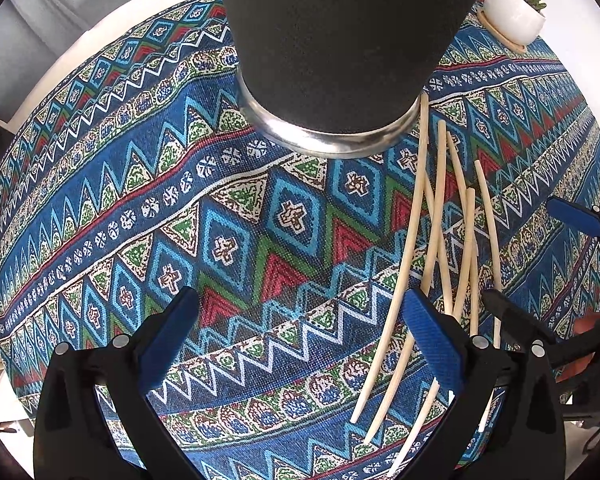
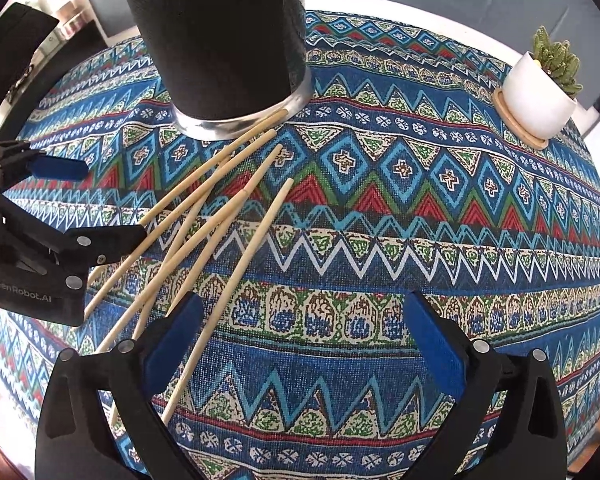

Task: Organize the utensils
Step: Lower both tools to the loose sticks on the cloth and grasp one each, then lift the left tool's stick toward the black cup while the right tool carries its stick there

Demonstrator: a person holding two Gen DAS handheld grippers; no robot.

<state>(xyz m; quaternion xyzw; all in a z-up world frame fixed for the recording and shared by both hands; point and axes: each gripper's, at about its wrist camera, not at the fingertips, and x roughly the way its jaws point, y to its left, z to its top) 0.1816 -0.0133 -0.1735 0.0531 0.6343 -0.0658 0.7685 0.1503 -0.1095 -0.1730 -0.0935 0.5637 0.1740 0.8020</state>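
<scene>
1. Location of work items: five or so bamboo chopsticks (image 2: 204,216) lie loose and fanned on the patterned tablecloth (image 2: 380,256). Their far ends converge near the base of the black mesh utensil holder (image 2: 220,40); one tip touches or nearly touches its metal rim.
2. Handling judgement: the sticks look light, stiff, thin and smooth. Expect rolling and slipping between flat pads. Several cross one another, so lifting one may disturb its neighbours.
3. Grip point: take a stick near mid-length, across its axis, where it lies apart from the others; the outermost stick is the clearest candidate.
4. Right gripper (image 2: 300,340): jaws fully spread, nothing held; one stick passes beside its left finger.
5. Left gripper (image 1: 300,328): jaws spread wide, nothing held; the sticks run under its right finger.
6. Clearance: open cloth lies to the right. The potted succulent (image 2: 540,88) stands well apart. The two grippers sit close together over the sticks; collision is the main risk. The holder's opening is out of frame.
</scene>
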